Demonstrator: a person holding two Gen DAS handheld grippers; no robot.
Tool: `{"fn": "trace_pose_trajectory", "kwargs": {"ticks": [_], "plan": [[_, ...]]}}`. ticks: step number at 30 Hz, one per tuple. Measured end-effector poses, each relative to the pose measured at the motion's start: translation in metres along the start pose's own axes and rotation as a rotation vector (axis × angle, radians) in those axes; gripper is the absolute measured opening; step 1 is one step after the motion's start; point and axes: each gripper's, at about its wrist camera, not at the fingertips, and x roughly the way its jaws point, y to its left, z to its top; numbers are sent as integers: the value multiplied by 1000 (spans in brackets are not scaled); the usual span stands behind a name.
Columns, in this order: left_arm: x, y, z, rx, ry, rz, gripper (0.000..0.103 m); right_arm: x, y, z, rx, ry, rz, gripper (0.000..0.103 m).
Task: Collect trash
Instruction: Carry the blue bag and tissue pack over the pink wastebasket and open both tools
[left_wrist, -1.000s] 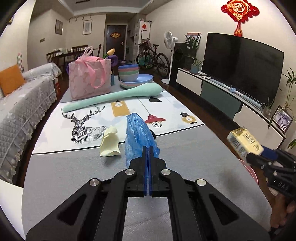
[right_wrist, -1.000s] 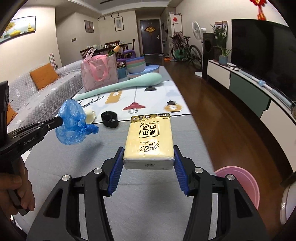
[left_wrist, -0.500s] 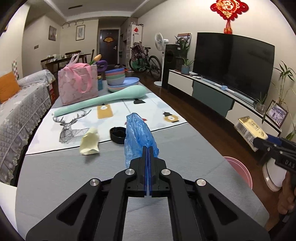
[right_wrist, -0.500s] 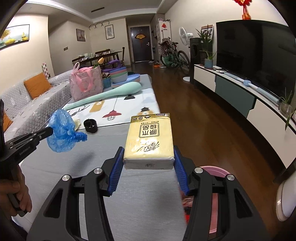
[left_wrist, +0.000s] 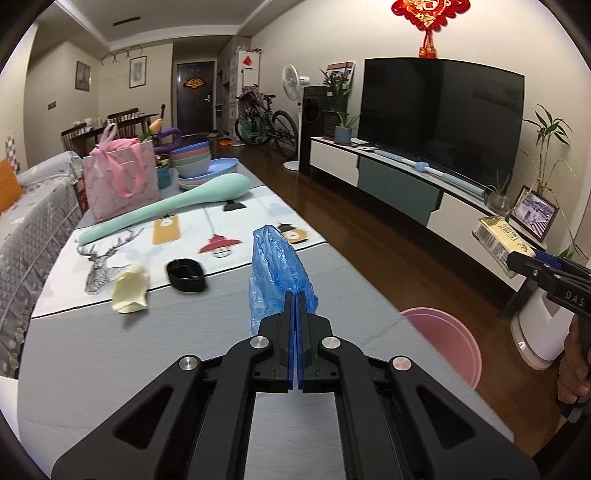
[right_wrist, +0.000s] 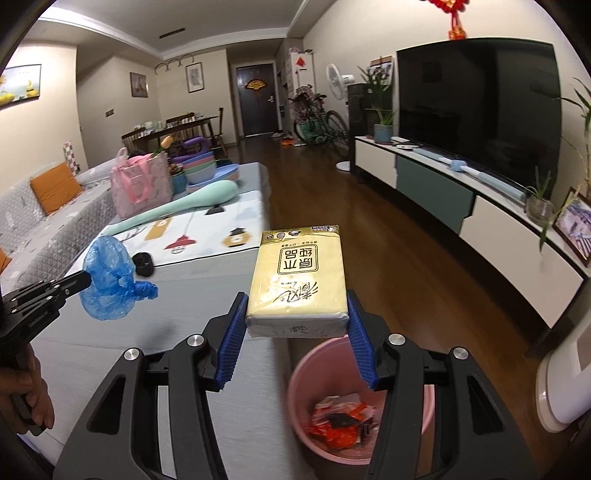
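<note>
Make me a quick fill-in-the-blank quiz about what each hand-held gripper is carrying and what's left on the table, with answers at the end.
1. The left hand-held gripper is shut on a crumpled ____ plastic bag.
2. The right hand-held gripper is clamped on a yellow tissue pack, above the floor by the pink ____, which already holds wrappers.
3. On the table, a crumpled pale yellow paper lies to the ____ of the black band in the left wrist view.

Answers: blue; bin; left
</note>
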Motion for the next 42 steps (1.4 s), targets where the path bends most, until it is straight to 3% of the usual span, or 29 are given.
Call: {"fn": "trace_pose_trajectory", "kwargs": {"ticks": [21, 36, 37, 38, 39, 40, 42], "plan": [[43, -136, 5, 78, 43, -165, 0, 15, -114, 9, 140, 31, -81, 52], [94, -185, -23, 144, 184, -201, 2, 53, -131, -9, 189, 142, -83, 52], [97, -186, -23, 143, 197, -206, 4, 57, -131, -10, 193, 156, -82, 53], [102, -186, -24, 143, 220, -209, 20, 59, -131, -12, 195, 167, -81, 54], [103, -186, -25, 142, 222, -198, 47, 62, -131, -13, 196, 180, -83, 55], [101, -184, -25, 140, 211, -192, 55, 64, -131, -14, 199, 191, -87, 62], [99, -183, -26, 138, 207, -195, 58, 67, -131, -16, 205, 201, -90, 74]]}}
